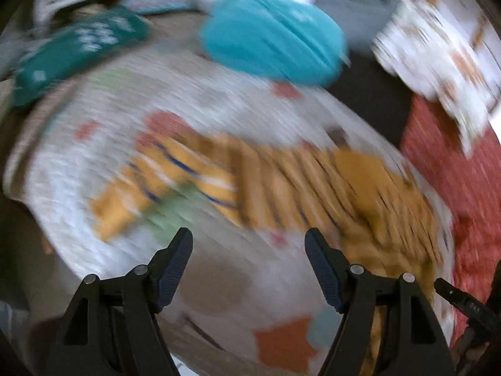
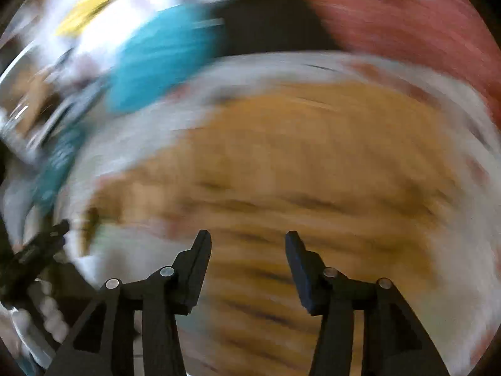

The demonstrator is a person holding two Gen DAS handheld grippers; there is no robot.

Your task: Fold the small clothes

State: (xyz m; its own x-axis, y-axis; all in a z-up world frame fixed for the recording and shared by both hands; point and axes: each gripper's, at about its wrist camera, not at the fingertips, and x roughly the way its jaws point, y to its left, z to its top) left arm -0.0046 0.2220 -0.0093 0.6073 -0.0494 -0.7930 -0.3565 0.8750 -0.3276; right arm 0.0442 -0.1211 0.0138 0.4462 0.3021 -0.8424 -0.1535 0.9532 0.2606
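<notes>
Both views are smeared by motion. A small white garment (image 1: pixel 200 131) with an orange striped tiger print (image 1: pixel 313 188) lies spread below me; it fills the right wrist view (image 2: pixel 281 163) too. My left gripper (image 1: pixel 249 238) is open and empty just above its near part. My right gripper (image 2: pixel 247 239) is open and empty above the orange print. The tip of the right gripper (image 1: pixel 463 300) shows at the lower right of the left wrist view, and the left gripper (image 2: pixel 40 244) at the left edge of the right wrist view.
A turquoise garment (image 1: pixel 272 37) lies beyond the white one, also seen in the right wrist view (image 2: pixel 162 62). A dark teal printed piece (image 1: pixel 78 47) lies far left. A red cloth (image 1: pixel 454 181) lies at the right, a white patterned cloth (image 1: pixel 438 47) behind it.
</notes>
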